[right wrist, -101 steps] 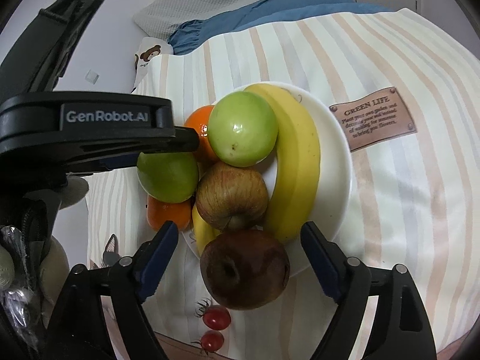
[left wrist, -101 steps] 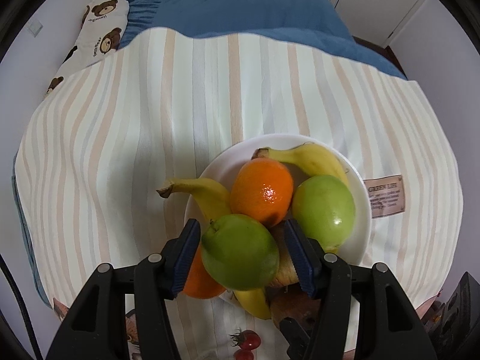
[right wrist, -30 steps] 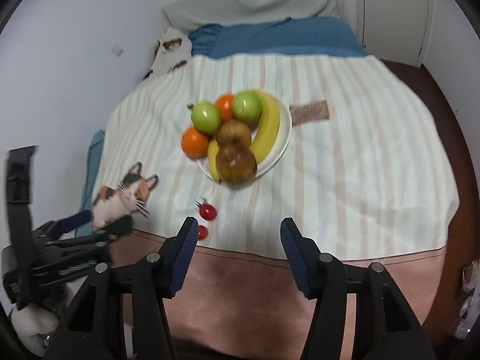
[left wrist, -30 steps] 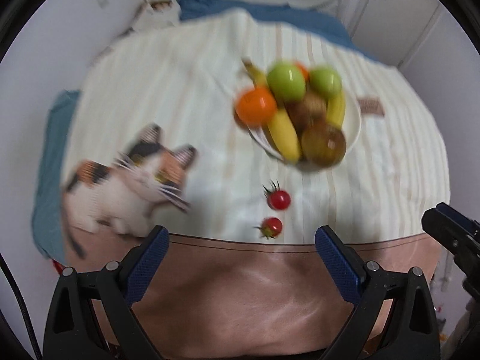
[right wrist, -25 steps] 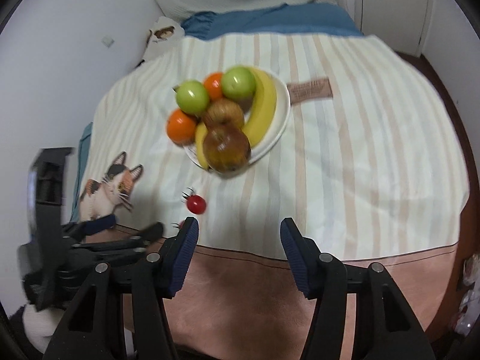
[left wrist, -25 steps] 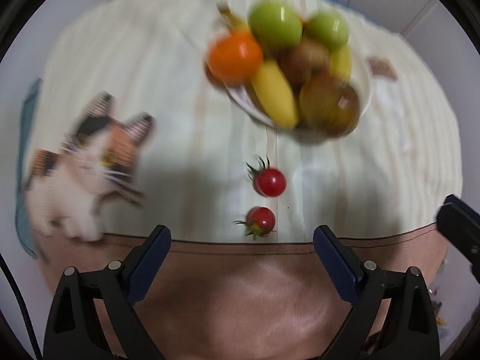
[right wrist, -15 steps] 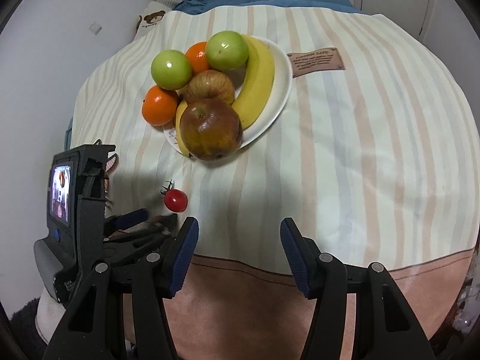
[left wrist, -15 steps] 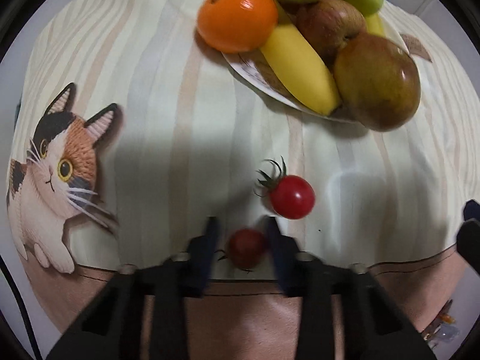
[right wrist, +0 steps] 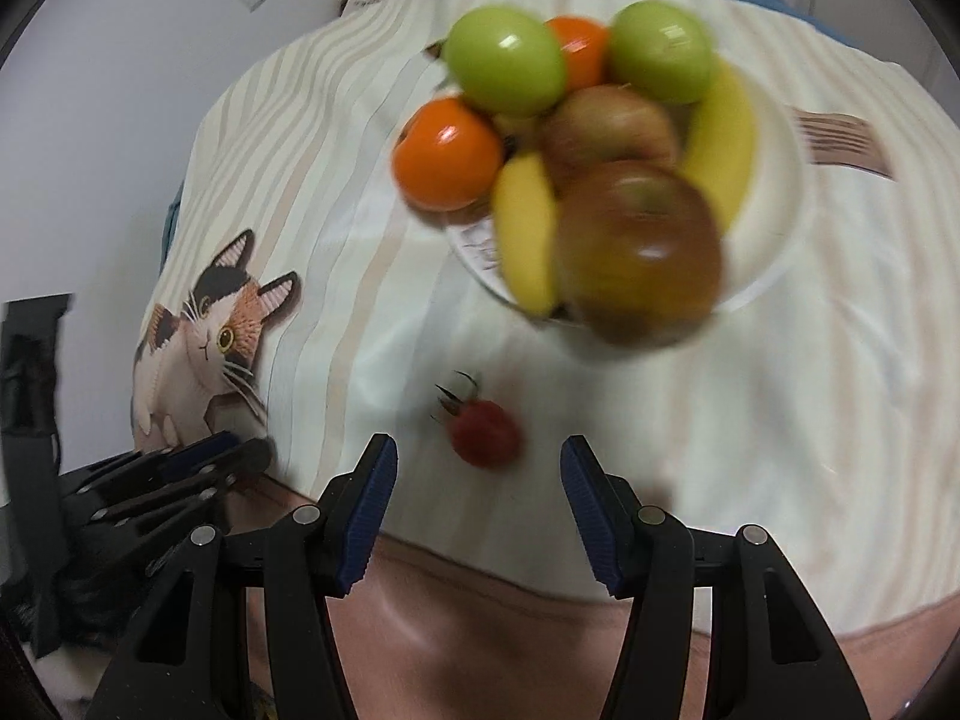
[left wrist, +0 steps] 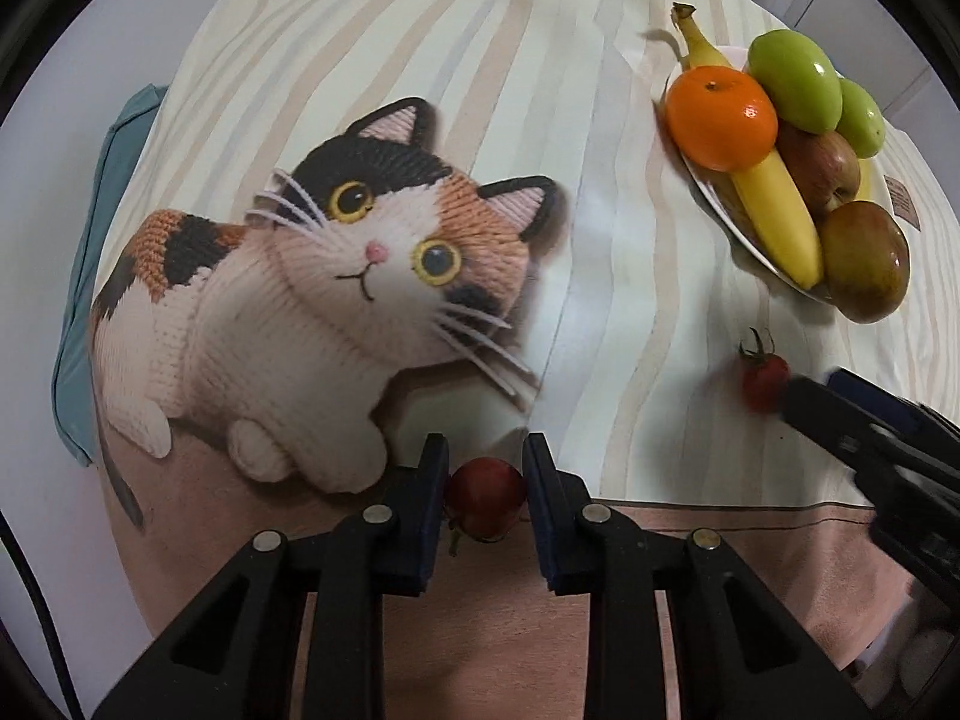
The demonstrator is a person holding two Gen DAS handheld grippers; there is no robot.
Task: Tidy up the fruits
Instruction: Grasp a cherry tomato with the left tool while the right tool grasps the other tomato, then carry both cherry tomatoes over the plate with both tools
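My left gripper (left wrist: 485, 468) is shut on a cherry tomato (left wrist: 485, 497) at the front edge of the striped cloth. A second cherry tomato (right wrist: 483, 433) lies on the cloth just ahead of my right gripper (right wrist: 479, 461), which is open and empty around it without touching. It also shows in the left wrist view (left wrist: 763, 379), beside the right gripper's tip (left wrist: 864, 420). The white plate (right wrist: 774, 240) holds green apples, oranges, bananas and brown-red apples; it shows at the right in the left wrist view (left wrist: 714, 204).
A knitted-look cat picture (left wrist: 336, 300) is printed on the cloth at the left. A brown label patch (right wrist: 840, 144) lies right of the plate. The bed's pink front edge (right wrist: 480, 630) runs below both grippers. A wall stands at the left.
My left gripper has closed on the nearer cherry tomato and swung left toward the cat picture. My right gripper has dropped low toward the other tomato, with the plate now close ahead.
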